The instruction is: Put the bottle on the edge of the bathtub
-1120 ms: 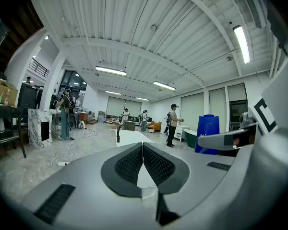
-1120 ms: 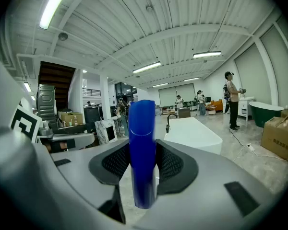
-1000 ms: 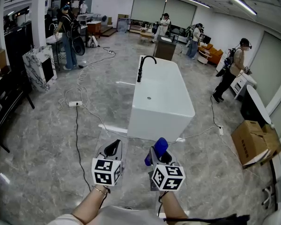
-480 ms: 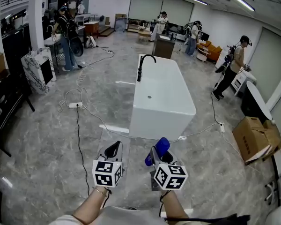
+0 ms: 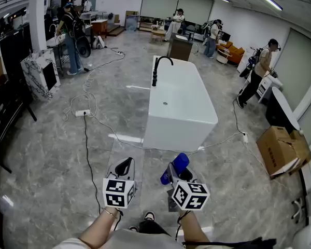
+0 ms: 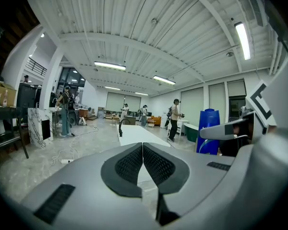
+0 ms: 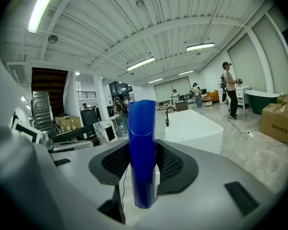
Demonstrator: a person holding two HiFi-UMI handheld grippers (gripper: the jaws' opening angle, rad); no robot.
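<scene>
Since the earlier frame a shoe [image 5: 150, 216] has come into the head view's bottom edge, while both grippers keep their places short of the white bathtub [image 5: 172, 135]. Only the right gripper view shows the right gripper [image 7: 143, 164] with its jaws clamped on the upright blue bottle [image 7: 142, 152]. The left gripper view shows the left gripper [image 6: 142, 155] with its jaws closed together, empty. Both forearms reach forward side by side.
</scene>
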